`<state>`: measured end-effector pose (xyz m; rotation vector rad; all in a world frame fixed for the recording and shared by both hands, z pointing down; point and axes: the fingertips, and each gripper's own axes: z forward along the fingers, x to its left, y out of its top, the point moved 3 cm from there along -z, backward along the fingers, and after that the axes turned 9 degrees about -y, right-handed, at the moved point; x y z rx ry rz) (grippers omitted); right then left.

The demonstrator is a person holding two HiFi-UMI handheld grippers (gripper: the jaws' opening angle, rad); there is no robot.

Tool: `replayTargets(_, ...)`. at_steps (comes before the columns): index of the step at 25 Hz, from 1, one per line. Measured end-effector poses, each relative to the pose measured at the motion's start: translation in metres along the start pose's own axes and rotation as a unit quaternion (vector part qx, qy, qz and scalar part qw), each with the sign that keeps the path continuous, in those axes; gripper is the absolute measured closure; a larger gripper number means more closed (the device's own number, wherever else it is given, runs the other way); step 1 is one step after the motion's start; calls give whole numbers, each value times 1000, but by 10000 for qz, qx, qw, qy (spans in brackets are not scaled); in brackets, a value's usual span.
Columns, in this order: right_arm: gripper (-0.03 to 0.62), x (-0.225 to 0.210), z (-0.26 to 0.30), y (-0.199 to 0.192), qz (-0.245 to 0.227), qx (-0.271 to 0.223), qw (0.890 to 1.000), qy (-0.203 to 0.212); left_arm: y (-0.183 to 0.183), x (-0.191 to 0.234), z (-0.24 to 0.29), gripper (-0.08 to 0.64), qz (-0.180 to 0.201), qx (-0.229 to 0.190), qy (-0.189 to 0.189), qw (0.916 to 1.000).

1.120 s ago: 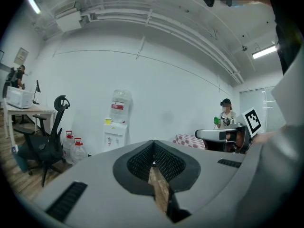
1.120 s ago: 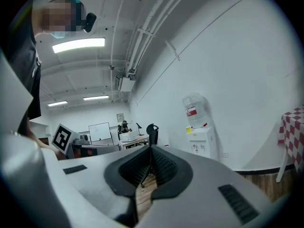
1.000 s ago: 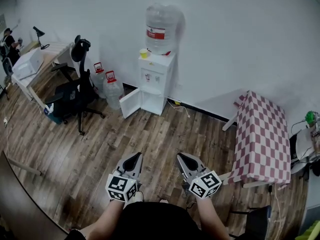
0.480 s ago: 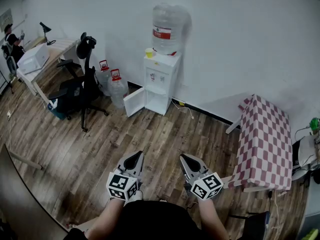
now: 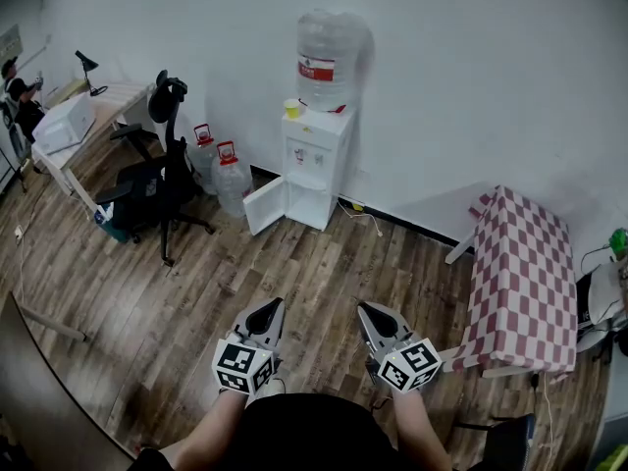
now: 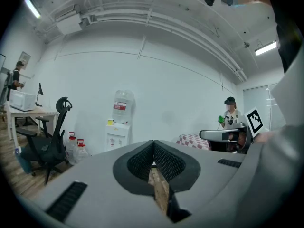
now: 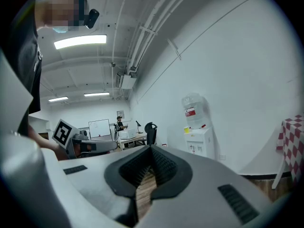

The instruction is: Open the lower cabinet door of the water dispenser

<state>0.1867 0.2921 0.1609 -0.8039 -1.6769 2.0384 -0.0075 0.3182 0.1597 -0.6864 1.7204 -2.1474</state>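
Standing open, white lower cabinet door [image 5: 263, 207]; left gripper [image 5: 273, 303] and right gripper [image 5: 363, 306] fingers [image 7: 167, 166] closed, empty.

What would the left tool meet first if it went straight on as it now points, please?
Nothing near: the left tool points over floor, then probably the water dispenser or wall beside it.

The person holds both forearms out low in front of the body, side by side. The left gripper [image 5: 260, 326] and right gripper [image 5: 378, 328] point forward and slightly apart, marker cubes nearest the body. Both have their jaws closed together with nothing between them.
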Motion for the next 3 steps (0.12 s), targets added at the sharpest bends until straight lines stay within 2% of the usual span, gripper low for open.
replayTargets(3,571,1,2,0,-5,-10,10000,-15,1,3,1,546,17,9,-32,10000)
